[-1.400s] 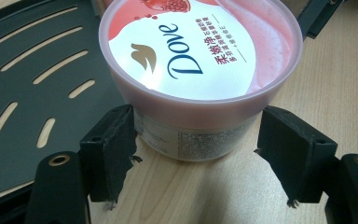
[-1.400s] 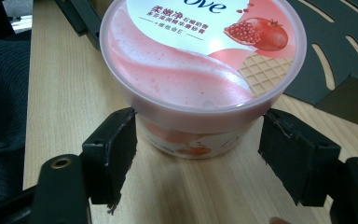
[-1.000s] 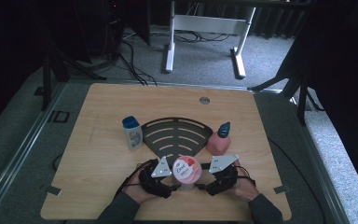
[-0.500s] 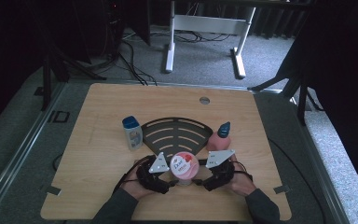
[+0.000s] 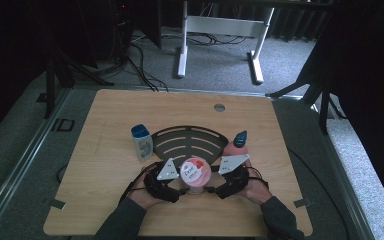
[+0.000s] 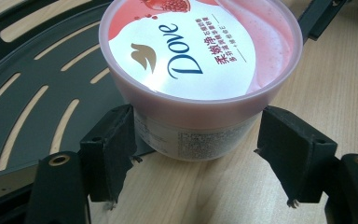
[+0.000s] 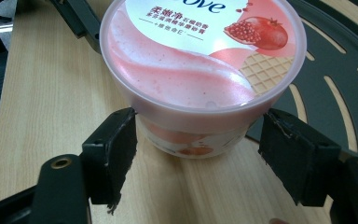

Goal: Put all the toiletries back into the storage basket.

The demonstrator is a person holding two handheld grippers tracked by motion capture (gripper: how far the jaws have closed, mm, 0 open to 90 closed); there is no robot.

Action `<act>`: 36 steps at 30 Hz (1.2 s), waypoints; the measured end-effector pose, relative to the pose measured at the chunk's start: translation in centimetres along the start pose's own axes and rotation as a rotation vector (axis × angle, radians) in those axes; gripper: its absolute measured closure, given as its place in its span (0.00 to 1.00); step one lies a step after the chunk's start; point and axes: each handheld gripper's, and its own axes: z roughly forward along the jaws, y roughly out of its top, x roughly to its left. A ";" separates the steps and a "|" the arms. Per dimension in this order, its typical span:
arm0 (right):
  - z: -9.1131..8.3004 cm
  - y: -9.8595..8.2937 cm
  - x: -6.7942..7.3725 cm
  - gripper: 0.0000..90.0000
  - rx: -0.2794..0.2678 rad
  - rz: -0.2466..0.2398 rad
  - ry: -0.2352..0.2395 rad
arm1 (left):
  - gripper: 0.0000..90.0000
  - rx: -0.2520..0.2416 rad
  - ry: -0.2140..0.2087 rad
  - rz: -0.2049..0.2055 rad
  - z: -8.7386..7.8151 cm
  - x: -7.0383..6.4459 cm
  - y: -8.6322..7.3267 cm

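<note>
A pink Dove tub point(image 5: 195, 171) with a white and pink foil lid stands at the near edge of a black slotted fan-shaped rack point(image 5: 187, 141). My left gripper point(image 5: 181, 186) comes at it from the left and my right gripper point(image 5: 210, 186) from the right. In the left gripper view the tub point(image 6: 200, 70) sits between the two jaws of my left gripper point(image 6: 196, 137), which press its sides under the lid rim. In the right gripper view my right gripper point(image 7: 198, 135) clasps the tub point(image 7: 200, 60) the same way. Whether its base touches the wood is unclear.
A small bottle with a blue cap point(image 5: 142, 141) stands left of the rack. A pink bottle with a dark blue cap point(image 5: 238, 142) stands to the rack's right, just beyond my right hand. The wooden table point(image 5: 105, 165) has a round hole point(image 5: 219, 107) near its far edge.
The tub and both grippers have shifted a little away from the person and slightly left, up to the rack's near edge. Both bottles stayed put.
</note>
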 end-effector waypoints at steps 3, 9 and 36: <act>0.2 0.2 -0.3 0.30 -0.003 -0.004 0.003 | 0.32 0.000 0.005 -0.005 -0.1 0.2 0.0; 0.3 0.5 -0.6 0.31 0.000 -0.002 0.004 | 0.32 0.001 0.008 -0.008 -0.1 0.7 0.1; 1.5 1.4 -2.8 0.31 0.018 0.032 -0.013 | 0.32 0.004 0.007 -0.029 0.8 3.4 0.2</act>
